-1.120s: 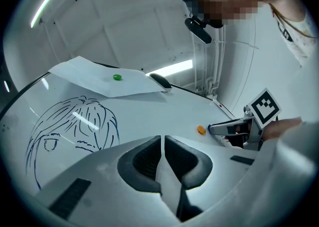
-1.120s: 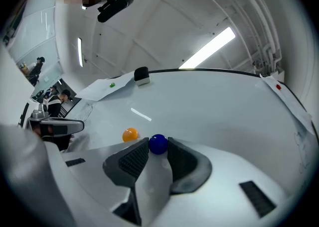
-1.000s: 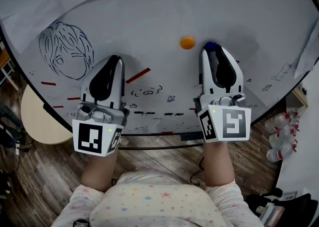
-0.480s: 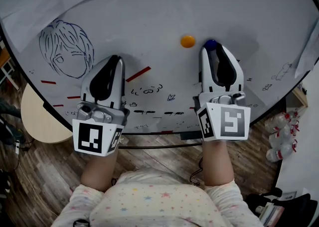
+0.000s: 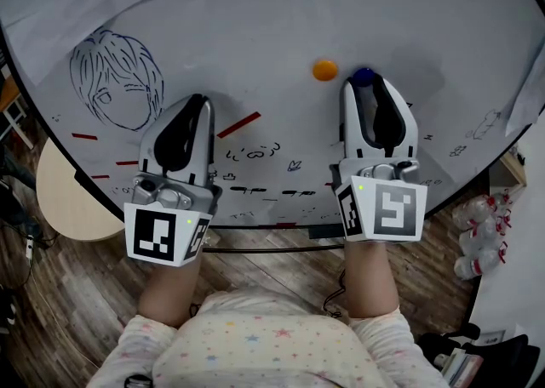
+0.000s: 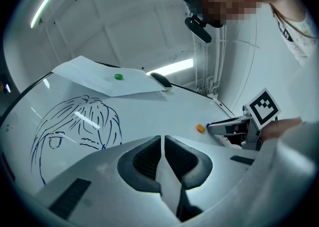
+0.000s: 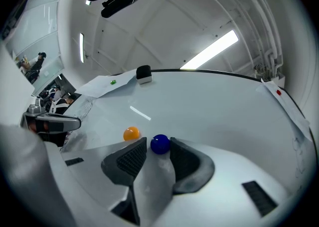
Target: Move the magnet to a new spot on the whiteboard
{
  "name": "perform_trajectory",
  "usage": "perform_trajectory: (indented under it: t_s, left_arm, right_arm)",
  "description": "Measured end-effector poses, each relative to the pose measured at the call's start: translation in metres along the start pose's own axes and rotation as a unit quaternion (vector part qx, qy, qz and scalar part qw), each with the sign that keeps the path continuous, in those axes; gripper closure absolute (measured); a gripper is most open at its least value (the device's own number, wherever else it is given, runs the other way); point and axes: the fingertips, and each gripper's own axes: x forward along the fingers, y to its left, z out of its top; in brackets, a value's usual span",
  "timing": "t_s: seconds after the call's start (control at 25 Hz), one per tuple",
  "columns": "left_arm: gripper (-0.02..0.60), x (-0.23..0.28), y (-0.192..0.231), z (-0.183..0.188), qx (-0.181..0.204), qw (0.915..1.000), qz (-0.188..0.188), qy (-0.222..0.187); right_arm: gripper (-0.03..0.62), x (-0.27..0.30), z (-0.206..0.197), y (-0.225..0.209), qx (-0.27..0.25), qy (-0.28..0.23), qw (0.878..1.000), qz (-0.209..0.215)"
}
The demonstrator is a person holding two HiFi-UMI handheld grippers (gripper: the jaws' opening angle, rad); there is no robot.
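Note:
A blue ball magnet [image 7: 160,144] sits on the whiteboard [image 5: 255,29] between the tips of my right gripper [image 7: 158,145], which is shut on it. From the head view only the top of the blue magnet [image 5: 364,77] shows past the right gripper [image 5: 364,82]. An orange magnet [image 5: 324,70] lies just left of it, also visible as the orange magnet [image 7: 131,133]. My left gripper [image 5: 197,99] hovers lower left over the board, jaws shut with nothing in them [image 6: 162,137].
A blue line drawing of a face [image 5: 115,80] fills the board's left. A paper sheet with a green magnet [image 6: 118,76] and an eraser [image 7: 144,73] lie at the far side. A round beige stool [image 5: 64,203] and bottles [image 5: 481,225] stand on the floor.
Only the head view has shifted slightly; both grippers and the magnets stay where they were.

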Motion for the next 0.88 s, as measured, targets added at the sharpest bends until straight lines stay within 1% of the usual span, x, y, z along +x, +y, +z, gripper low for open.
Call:
perform_trajectory:
  t_s: [0.24, 0.6, 0.88]
  left_arm:
    - [0.551, -0.001, 0.001, 0.000, 0.002, 1.0000, 0.001, 0.003]
    - [0.551, -0.001, -0.003, -0.003, 0.000, 1.0000, -0.001, 0.009]
    - [0.551, -0.003, -0.007, -0.009, -0.003, 0.9998, -0.002, 0.017]
  right_arm:
    - [0.422, -0.001, 0.002, 0.001, 0.006, -0.010, 1.000, 0.004]
    - [0.422, -0.006, 0.001, -0.004, 0.005, -0.015, 1.000, 0.001]
    - [0.432, -0.013, -0.005, -0.010, 0.018, -0.018, 1.000, 0.000]
